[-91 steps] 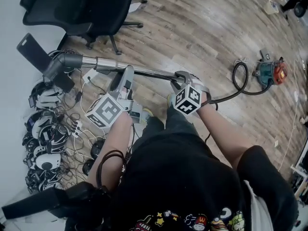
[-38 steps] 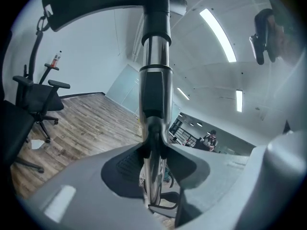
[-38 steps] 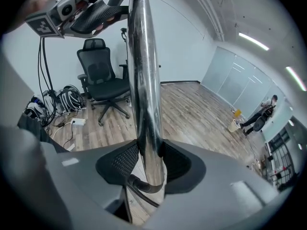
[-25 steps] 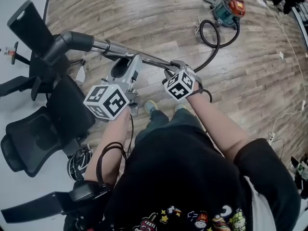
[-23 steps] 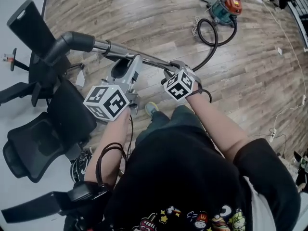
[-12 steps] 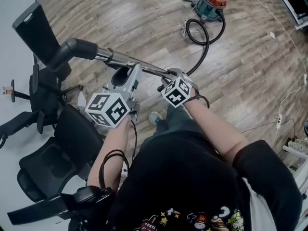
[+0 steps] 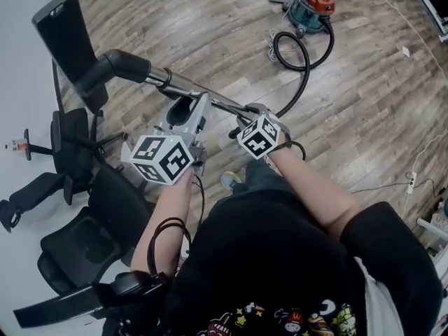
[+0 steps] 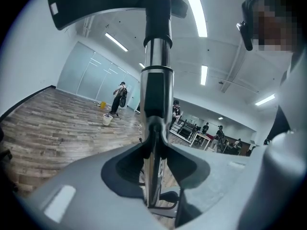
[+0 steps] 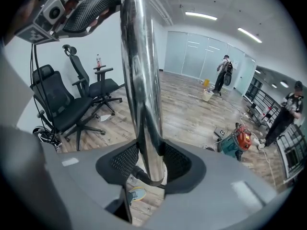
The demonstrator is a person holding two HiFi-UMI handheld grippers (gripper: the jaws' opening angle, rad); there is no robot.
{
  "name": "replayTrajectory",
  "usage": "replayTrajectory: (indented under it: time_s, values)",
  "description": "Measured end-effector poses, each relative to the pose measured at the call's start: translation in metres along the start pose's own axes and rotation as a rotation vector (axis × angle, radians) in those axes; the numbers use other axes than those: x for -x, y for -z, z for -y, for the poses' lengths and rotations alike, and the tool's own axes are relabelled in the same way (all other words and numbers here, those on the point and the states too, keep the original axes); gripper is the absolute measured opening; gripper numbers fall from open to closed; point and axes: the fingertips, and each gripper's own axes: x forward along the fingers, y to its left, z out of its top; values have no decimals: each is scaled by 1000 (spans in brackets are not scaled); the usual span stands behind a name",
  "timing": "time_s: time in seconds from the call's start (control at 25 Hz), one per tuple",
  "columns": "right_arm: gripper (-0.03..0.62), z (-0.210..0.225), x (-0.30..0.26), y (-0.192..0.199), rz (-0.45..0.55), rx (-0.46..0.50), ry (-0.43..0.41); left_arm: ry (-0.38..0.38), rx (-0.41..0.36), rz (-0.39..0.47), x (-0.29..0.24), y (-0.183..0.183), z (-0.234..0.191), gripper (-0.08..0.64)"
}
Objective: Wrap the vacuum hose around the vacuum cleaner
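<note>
Left tongs and right tongs both pinch the one chrome wand, left nearer its nozzle head, which is out far left. The one black hose runs from the wand's right end in a loose loop to the one vacuum cleaner on the wood floor, far right; no turn wrapped yet. Reads as the carry-over step: next needs closing on the cleaner, then laying hose round its body.
</note>
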Motion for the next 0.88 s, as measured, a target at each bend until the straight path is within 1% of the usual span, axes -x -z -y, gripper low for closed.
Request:
replayTrajectory:
  time_s: [0.08,0.2,0.28,0.52,0.68,0.88]
  values:
    - [186,19,-3,0,4,-8,-9,-9,3,-4,-23,-5,0,149]
    - [186,61,-9,0,8,-19,-27,-26,12,-11,-71,-16,1,149]
    - [184,76,-12,0,14,-23,-36,-33,11,-11,-89,-19,1,149]
    - [184,87,-20,-5,41,-25,-19,-40,2,28,-101,-23,-4,149]
    - [184,90,-23,-12,57,-39,-6,-29,10,55,-106,-29,-13,149]
    - [183,111,-29,-28,61,-66,17,1,24,59,-129,-46,-28,149]
